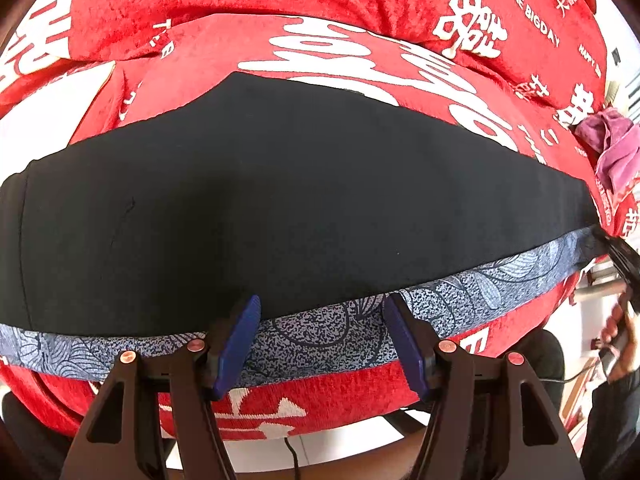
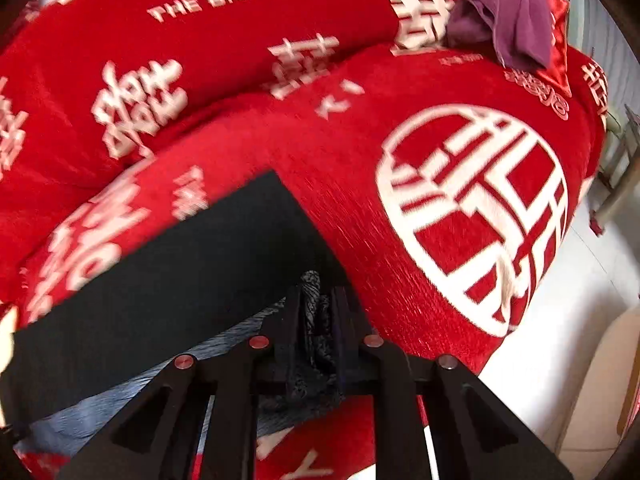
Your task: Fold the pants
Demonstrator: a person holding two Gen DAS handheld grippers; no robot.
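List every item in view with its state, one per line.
Pants: flat on the blanket, patterned lower layer showing.
Left hand-held gripper: open, over the pants' edge.
Right hand-held gripper: shut on the pants.
Blanket: spread, rumpled.
Purple cloth: crumpled.

Premises: home, bedroom. Evidence: bed covered by plush red blanket (image 2: 328, 184) printed with white festive characters and "THE BIGDAY" lettering; blanket hangs over bed edge toward pale tiled floor (image 2: 560, 368). Purple cloth (image 2: 508, 20) lies crumpled on far corner of bed. Furniture at room edge too distorted to identify.
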